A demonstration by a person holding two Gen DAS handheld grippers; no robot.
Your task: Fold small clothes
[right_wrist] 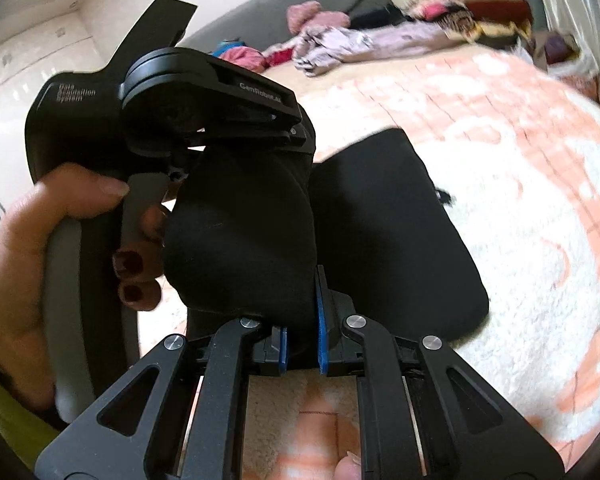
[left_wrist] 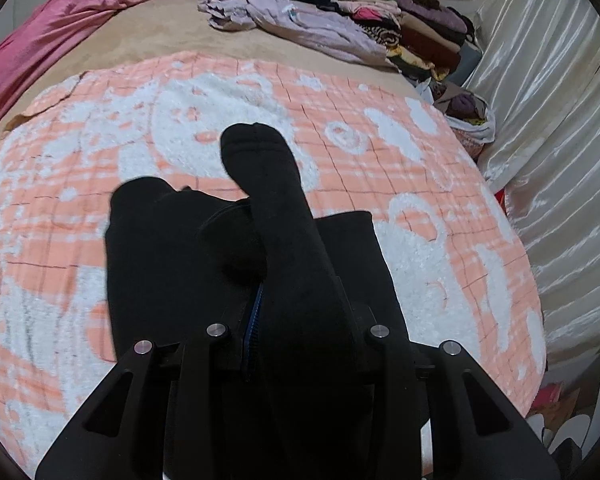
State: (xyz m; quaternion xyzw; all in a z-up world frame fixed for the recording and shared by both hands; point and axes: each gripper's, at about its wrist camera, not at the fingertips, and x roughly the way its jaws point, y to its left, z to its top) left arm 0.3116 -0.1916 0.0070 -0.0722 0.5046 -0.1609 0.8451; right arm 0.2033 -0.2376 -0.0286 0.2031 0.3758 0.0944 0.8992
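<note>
A black stretchy garment [left_wrist: 160, 260] hangs and lies over a pink-and-white fleece blanket [left_wrist: 380, 128] on the bed. One narrow sock-like end [left_wrist: 260, 152] sticks out ahead in the left wrist view. My left gripper [left_wrist: 268, 280] is shut on a fold of it, and the cloth hides its fingertips. In the right wrist view my right gripper [right_wrist: 300, 304] is shut on a bunched part of the same garment [right_wrist: 380, 220], black cloth pinched between the blue pads [right_wrist: 321, 320]. The left gripper [right_wrist: 296, 136], held by a hand [right_wrist: 40, 240], grips the cloth just above and to the left.
Crumpled lilac clothes [left_wrist: 280, 16] and a stack of folded clothes [left_wrist: 400, 20] lie at the bed's far end. A pink cloth [left_wrist: 60, 28] runs along the left edge. A shiny cream curtain [left_wrist: 540, 100] bounds the right side, with a bag of clothes [left_wrist: 468, 120] beside it.
</note>
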